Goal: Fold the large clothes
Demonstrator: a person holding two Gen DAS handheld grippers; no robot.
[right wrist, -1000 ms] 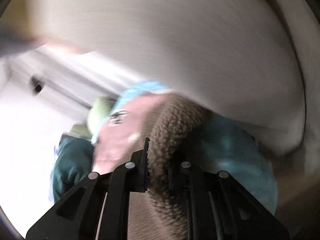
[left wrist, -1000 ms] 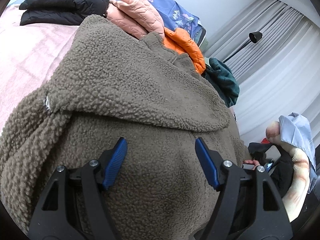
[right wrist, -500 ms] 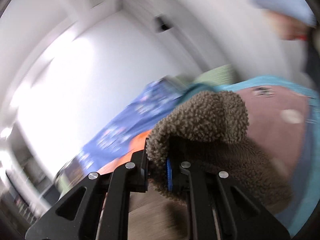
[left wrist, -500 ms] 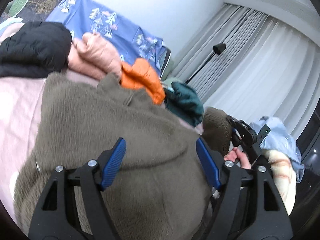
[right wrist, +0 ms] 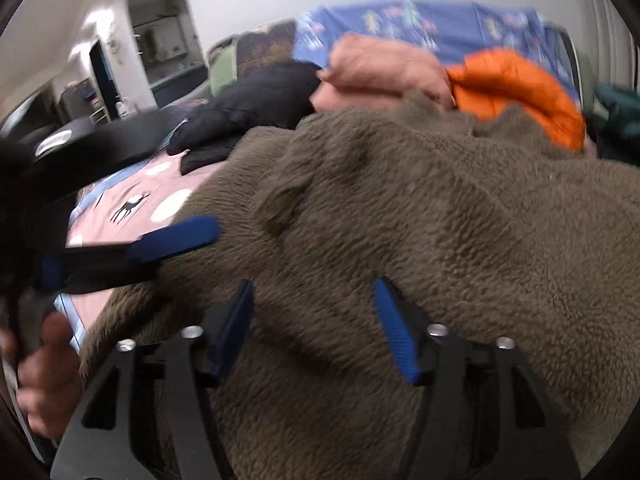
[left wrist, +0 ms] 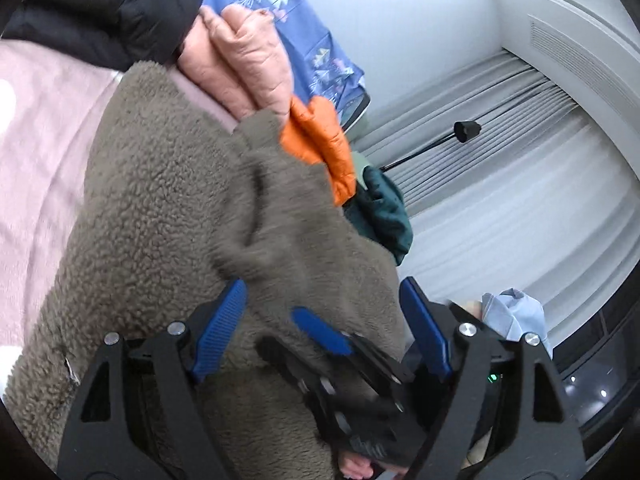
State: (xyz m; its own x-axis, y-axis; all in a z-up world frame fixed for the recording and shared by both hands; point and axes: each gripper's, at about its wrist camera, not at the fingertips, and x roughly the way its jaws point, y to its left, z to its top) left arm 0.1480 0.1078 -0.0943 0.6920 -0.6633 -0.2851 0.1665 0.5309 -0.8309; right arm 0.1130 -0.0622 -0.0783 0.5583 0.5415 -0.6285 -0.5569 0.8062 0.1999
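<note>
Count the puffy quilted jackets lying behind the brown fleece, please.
3. The black jacket lies farthest left, the pink jacket is beside it, and the orange jacket is at the right, touching the brown fleece. Others may be hidden underneath.

Brown fleece jacket (left wrist: 168,200): thick, nubbly pile cloth, matt and rough. Black jacket (left wrist: 108,4), pink jacket (left wrist: 244,56) and orange jacket (left wrist: 320,144): quilted puffer fabric with a faint sheen, smooth between stitch lines. Pink bed sheet (left wrist: 36,128): soft, matt woven cloth, printed. Left gripper (left wrist: 320,320) and right gripper (right wrist: 316,328): matt black plastic frames, silvery metal screw heads, blue ribbed rubbery pads (left wrist: 220,328). Curtains (left wrist: 500,184): pleated matt cloth.
</note>
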